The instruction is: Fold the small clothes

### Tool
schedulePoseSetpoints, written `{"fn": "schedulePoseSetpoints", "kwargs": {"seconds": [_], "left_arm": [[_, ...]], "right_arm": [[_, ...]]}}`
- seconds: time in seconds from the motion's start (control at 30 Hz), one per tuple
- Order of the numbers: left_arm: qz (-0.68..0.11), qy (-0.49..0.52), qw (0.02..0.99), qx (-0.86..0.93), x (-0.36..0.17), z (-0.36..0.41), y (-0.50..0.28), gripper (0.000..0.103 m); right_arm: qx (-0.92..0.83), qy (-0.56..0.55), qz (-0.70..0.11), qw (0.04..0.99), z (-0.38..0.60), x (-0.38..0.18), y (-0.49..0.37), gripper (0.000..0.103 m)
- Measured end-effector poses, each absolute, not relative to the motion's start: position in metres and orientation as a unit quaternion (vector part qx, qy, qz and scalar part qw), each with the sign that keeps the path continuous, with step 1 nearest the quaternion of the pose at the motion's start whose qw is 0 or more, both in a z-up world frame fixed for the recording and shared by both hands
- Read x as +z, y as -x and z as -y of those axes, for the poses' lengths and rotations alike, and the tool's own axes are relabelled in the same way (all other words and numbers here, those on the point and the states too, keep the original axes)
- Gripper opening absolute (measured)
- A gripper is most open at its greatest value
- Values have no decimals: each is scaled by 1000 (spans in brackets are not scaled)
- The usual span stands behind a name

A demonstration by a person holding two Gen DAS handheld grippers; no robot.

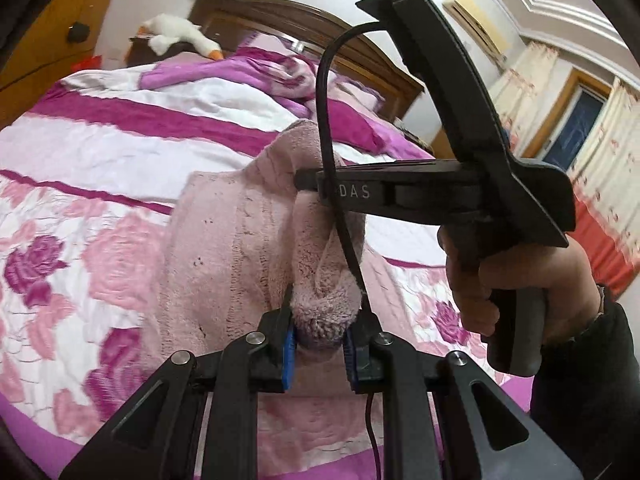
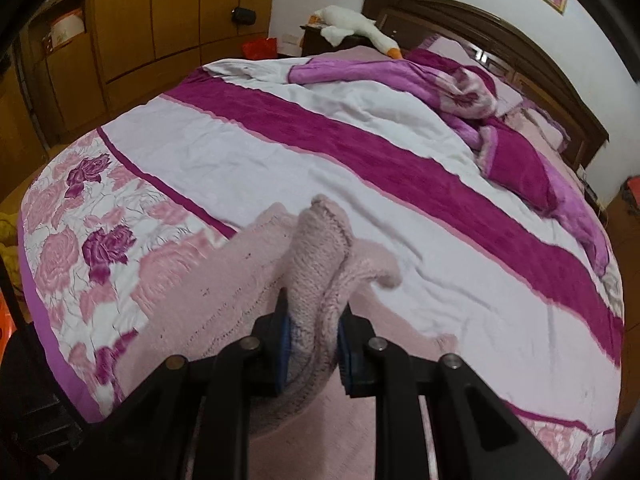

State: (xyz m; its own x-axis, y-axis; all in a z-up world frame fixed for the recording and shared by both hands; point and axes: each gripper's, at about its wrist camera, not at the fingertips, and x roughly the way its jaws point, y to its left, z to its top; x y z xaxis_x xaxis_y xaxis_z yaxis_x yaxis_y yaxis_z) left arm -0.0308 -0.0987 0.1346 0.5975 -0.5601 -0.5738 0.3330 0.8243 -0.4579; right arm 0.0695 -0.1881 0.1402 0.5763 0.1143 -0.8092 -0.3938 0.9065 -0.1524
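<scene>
Gripping a pink knit garment (image 1: pixel 224 240) from two sides, I held it lifted over the bed (image 2: pixel 280 152), its lower part trailing onto the rose-print quilt (image 1: pixel 60 248). My left gripper (image 1: pixel 320 340) was clamped on a bunched fold of the knit, blue pads (image 1: pixel 288 356) pressing in from either side. My right gripper (image 2: pixel 312 332) was likewise clamped on a thick roll of the same garment, the wool bulging up between its jaws. Seen from the left wrist, the right gripper (image 1: pixel 298 178) reached in sideways, its tip buried in the fabric, with a hand (image 1: pixel 520 280) wrapped around its handle and a black cable (image 1: pixel 326 120) looping across. Behind, a crumpled magenta blanket (image 2: pixel 460 84) lay near the dark headboard (image 2: pixel 480 24), and a white toy goose (image 2: pixel 352 26) rested beside it.
</scene>
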Motion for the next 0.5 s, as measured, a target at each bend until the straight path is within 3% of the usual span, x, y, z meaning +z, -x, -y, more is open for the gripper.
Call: {"fn": "schedulePoseSetpoints", "kwargs": {"seconds": [0.5], "left_arm": [[-386,108,871,-286,114,190,45,0]], "right_arm": [[134,88,-448,879,293,109,-60,19]]}}
